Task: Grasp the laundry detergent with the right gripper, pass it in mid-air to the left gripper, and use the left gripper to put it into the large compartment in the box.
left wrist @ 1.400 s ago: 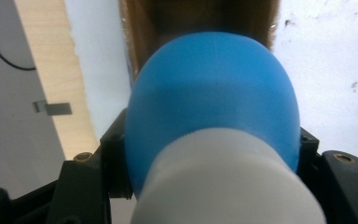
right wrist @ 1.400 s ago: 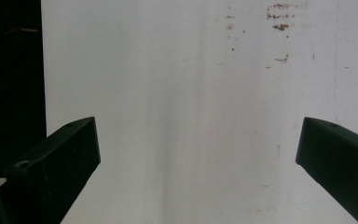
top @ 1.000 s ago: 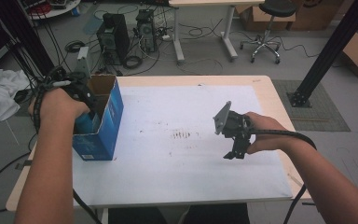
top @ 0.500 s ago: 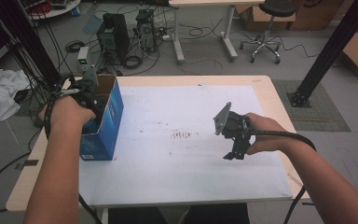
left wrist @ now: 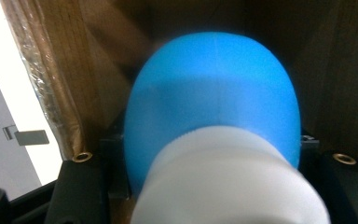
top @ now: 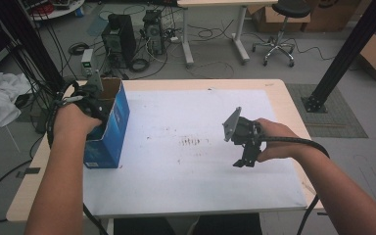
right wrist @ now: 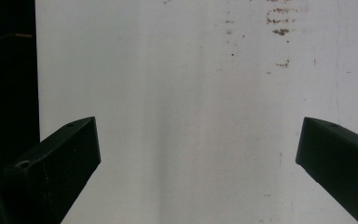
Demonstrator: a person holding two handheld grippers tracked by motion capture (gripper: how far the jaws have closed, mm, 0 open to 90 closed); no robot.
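The left gripper (top: 94,94) reaches down into the open blue cardboard box (top: 108,131) that stands near the left edge of the white-covered table (top: 196,176). In the left gripper view its jaws are clamped on a blue rounded plastic object with a white ribbed cap (left wrist: 213,140), maybe a small bottle, which sits inside the box between the brown inner walls. The object looks smooth and stiff, and probably light, so I judge it can slip if the pressure is weak. The widest part of the blue body, just above the cap, seems the best place to hold it, because there the two pads stand on opposite sides. The ribbed cap would give more friction, but it could turn.

The right gripper (top: 242,154) hovers over the bare table, well apart from the box on its right side. Its jaws stand wide apart with nothing between them.
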